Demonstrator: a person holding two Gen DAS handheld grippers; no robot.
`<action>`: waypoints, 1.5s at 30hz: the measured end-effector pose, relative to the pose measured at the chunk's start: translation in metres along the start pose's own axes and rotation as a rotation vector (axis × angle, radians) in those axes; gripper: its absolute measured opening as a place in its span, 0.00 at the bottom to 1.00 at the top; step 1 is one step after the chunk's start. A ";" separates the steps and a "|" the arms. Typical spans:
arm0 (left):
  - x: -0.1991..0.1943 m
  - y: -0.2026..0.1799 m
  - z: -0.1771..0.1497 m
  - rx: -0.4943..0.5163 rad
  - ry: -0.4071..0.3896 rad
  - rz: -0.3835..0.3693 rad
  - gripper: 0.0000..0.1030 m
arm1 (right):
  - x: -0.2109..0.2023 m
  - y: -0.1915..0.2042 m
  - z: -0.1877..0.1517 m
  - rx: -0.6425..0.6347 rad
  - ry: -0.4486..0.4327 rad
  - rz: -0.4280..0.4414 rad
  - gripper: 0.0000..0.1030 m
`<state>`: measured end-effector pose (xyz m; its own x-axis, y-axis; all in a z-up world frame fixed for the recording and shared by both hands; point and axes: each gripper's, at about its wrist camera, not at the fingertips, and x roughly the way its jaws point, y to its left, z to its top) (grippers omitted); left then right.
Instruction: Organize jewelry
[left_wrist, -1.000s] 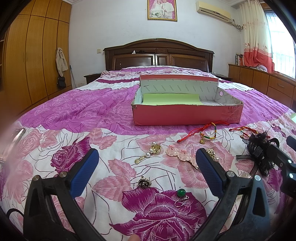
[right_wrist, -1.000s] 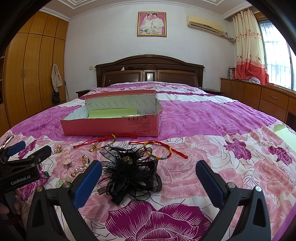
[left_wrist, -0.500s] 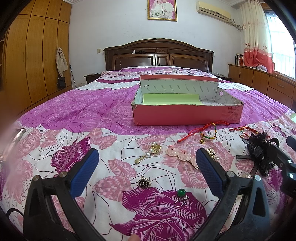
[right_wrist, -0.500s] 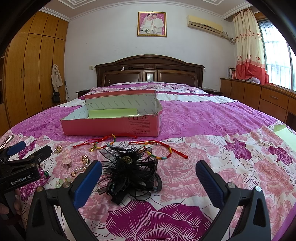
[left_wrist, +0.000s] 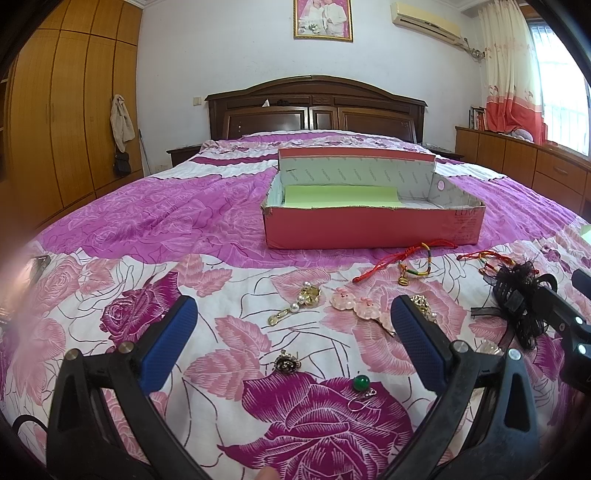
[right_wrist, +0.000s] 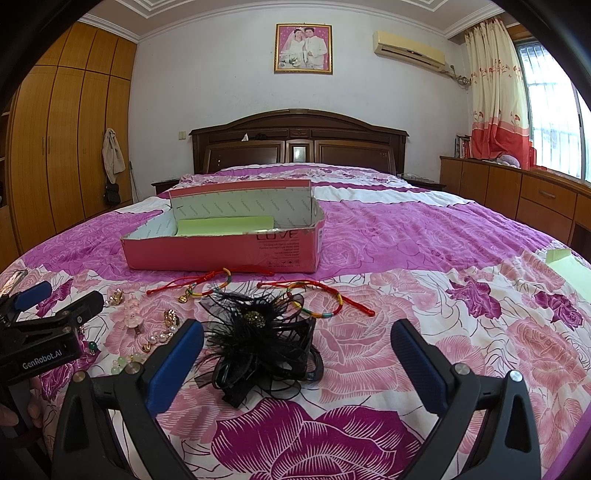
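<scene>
An open pink box (left_wrist: 369, 229) (right_wrist: 221, 254) with a green pad inside sits on the floral bedspread. In front of it lie jewelry pieces: a gold pearl clip (left_wrist: 299, 301), pink flower clips (left_wrist: 354, 304), a dark rose brooch (left_wrist: 286, 364), a green bead earring (left_wrist: 361, 384) and red cord bracelets (left_wrist: 406, 258) (right_wrist: 314, 295). My left gripper (left_wrist: 291, 332) hovers open above the brooch and earring, holding nothing. My right gripper (right_wrist: 295, 347) is open over a black feather hair flower (right_wrist: 258, 343), which lies between its fingers, nearer the left one.
The bed's wooden headboard (right_wrist: 299, 144) stands at the far end. Wardrobes (right_wrist: 55, 147) line the left wall and low cabinets (right_wrist: 517, 192) run under the window on the right. A green sheet (right_wrist: 569, 269) lies at the bed's right edge.
</scene>
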<state>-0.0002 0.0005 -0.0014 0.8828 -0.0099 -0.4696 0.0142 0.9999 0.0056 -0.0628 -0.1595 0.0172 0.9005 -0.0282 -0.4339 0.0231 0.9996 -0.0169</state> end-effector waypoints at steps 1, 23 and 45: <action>0.001 -0.003 0.002 0.002 0.004 -0.002 0.95 | 0.000 0.000 0.000 0.000 0.000 0.000 1.00; 0.014 -0.014 0.021 0.046 0.159 -0.087 0.94 | -0.010 -0.010 0.024 0.047 0.013 0.033 1.00; 0.082 -0.073 0.061 0.144 0.360 -0.257 0.62 | 0.004 -0.054 0.037 0.189 0.066 0.031 1.00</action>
<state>0.1000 -0.0736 0.0139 0.6237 -0.2268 -0.7480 0.2982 0.9536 -0.0405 -0.0446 -0.2138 0.0497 0.8718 0.0083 -0.4899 0.0826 0.9830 0.1637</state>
